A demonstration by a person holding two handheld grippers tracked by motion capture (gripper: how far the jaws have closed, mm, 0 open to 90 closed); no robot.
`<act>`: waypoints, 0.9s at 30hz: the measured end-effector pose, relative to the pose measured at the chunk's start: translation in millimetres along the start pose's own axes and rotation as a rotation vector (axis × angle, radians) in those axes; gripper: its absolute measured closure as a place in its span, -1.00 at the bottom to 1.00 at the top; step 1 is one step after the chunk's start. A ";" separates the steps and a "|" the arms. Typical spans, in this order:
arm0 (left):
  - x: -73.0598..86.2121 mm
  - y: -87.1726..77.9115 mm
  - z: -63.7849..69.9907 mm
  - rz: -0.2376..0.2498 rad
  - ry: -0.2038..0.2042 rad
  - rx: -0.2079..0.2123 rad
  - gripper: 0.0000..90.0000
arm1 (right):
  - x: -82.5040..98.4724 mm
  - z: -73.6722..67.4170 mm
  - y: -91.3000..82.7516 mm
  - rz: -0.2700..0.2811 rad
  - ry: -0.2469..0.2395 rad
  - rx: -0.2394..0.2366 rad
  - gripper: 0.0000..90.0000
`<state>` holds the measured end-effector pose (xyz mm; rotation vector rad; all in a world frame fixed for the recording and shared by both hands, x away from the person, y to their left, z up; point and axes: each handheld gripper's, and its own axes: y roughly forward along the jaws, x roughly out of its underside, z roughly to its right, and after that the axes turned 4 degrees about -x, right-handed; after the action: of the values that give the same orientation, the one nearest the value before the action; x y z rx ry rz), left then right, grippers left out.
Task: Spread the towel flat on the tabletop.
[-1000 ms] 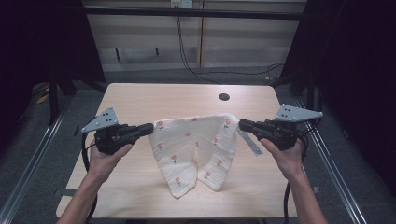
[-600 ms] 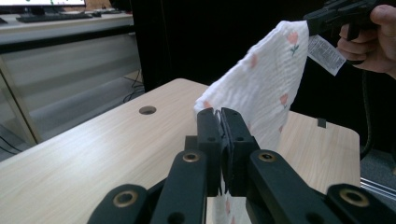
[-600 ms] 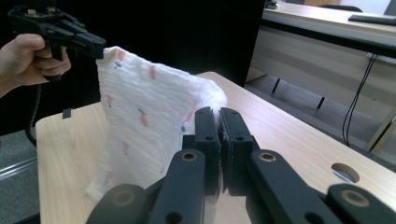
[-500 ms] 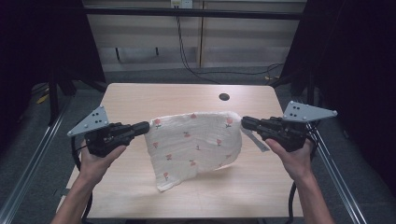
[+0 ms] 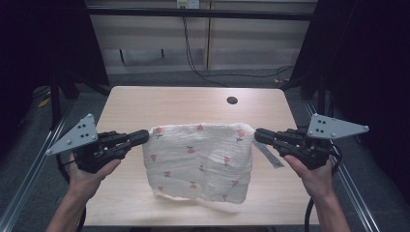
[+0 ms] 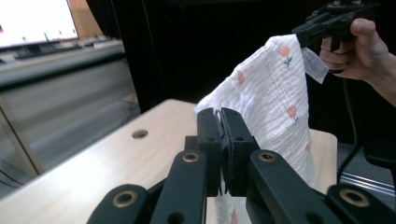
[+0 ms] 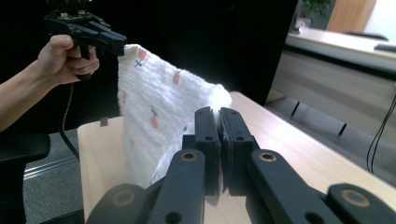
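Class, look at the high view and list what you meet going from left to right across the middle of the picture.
Left gripper → white cloth with small flower prints → cloth's label → right gripper

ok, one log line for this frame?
left gripper: shut on cloth corner | right gripper: shut on other corner | cloth: held up, spread over table

No text could be read anywhere; the small tag hanging at the cloth's corner was too blurred.
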<state>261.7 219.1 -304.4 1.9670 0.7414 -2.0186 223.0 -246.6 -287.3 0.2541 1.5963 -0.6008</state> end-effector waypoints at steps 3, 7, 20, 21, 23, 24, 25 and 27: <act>10.5 11.0 -6.5 -0.026 -0.009 0.005 0.94 | 13.0 9.2 5.5 -0.032 0.031 0.017 0.92; 25.9 26.2 -14.8 -0.082 -0.037 -0.006 0.95 | 27.5 16.5 11.1 -0.053 0.064 0.021 0.92; 53.1 67.1 -38.2 -0.191 -0.079 -0.035 0.94 | 57.7 47.6 26.7 -0.132 0.119 0.086 0.92; 53.1 67.1 -38.2 -0.191 -0.079 -0.035 0.94 | 59.9 51.0 28.5 -0.141 0.127 0.093 0.92; 63.4 75.7 -45.4 -0.209 -0.109 -0.041 0.94 | 64.8 58.6 32.6 -0.152 0.148 0.095 0.92; 65.6 77.6 -46.2 -0.216 -0.110 -0.044 0.94 | 68.0 62.9 35.7 -0.159 0.158 0.100 0.92; 68.1 79.7 -47.1 -0.227 -0.113 -0.048 0.94 | 70.0 65.5 37.7 -0.169 0.159 0.108 0.92; 71.5 84.1 -47.8 -0.240 -0.119 -0.045 0.94 | 75.8 72.5 43.1 -0.181 0.173 0.116 0.92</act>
<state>339.3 184.9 -389.7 1.7880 1.0276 -2.2077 297.0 -262.2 -371.8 0.2547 1.7653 -0.8313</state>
